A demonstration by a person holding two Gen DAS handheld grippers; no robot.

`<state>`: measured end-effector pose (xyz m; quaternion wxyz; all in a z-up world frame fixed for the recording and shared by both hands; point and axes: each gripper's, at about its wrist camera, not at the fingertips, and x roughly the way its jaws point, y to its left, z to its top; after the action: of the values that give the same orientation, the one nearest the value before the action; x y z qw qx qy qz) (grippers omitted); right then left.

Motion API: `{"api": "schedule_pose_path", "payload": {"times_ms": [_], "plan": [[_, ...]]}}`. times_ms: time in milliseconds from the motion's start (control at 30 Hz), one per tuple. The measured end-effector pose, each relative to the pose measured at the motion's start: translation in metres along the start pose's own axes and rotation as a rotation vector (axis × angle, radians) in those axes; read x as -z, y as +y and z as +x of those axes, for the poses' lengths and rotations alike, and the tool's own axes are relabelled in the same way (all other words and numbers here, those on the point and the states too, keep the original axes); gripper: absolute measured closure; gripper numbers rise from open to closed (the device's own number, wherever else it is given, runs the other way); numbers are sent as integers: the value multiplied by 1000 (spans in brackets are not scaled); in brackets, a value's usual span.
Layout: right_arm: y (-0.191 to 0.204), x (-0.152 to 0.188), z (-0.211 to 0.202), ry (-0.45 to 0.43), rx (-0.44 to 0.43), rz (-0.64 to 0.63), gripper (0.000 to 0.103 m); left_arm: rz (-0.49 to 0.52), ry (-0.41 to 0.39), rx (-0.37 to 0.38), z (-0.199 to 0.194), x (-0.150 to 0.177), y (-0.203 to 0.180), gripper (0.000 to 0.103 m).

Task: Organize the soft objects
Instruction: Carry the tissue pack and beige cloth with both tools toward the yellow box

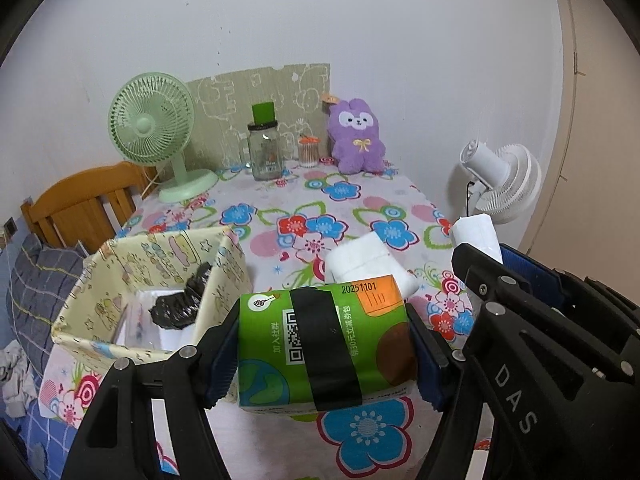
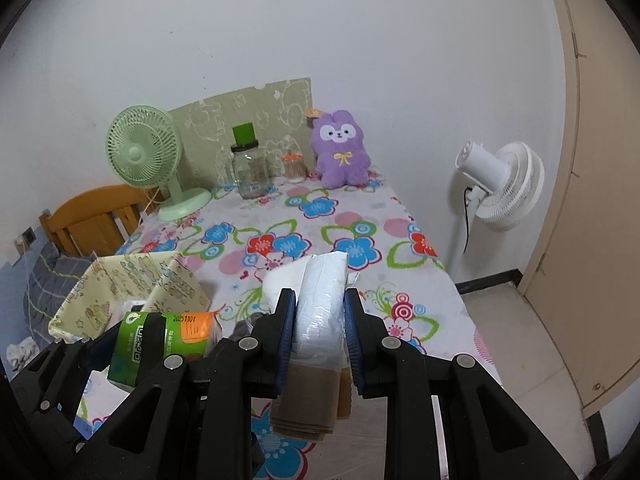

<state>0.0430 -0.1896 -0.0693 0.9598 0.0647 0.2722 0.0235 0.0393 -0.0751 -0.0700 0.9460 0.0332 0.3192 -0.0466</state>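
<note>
My left gripper (image 1: 324, 348) is shut on a green tissue pack (image 1: 324, 344) with a black tape band, held above the table's front edge, right of the patterned fabric box (image 1: 132, 264). The pack also shows in the right wrist view (image 2: 160, 344). My right gripper (image 2: 320, 320) is shut on a white tissue pack (image 2: 322, 308) with a brown end, held upright; it shows at the right of the left wrist view (image 1: 476, 236). Another white soft pack (image 1: 364, 260) lies on the table beyond the green one. The box holds a black crumpled bag (image 1: 180, 304).
The table has a floral cloth (image 1: 320, 208). At the back stand a green desk fan (image 1: 156, 132), a glass jar (image 1: 264, 148), a small cotton-swab jar (image 1: 309, 152) and a purple plush rabbit (image 1: 356, 136). A white floor fan (image 2: 500, 184) stands right; a wooden chair (image 1: 80, 204) left.
</note>
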Motion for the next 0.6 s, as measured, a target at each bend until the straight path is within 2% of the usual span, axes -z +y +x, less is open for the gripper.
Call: {"api": "schedule_pose_path", "payload": {"times_ms": [600], "plan": [[22, -21, -17, -22, -15, -42, 76, 26, -44, -7, -18, -20, 17, 29]]}}
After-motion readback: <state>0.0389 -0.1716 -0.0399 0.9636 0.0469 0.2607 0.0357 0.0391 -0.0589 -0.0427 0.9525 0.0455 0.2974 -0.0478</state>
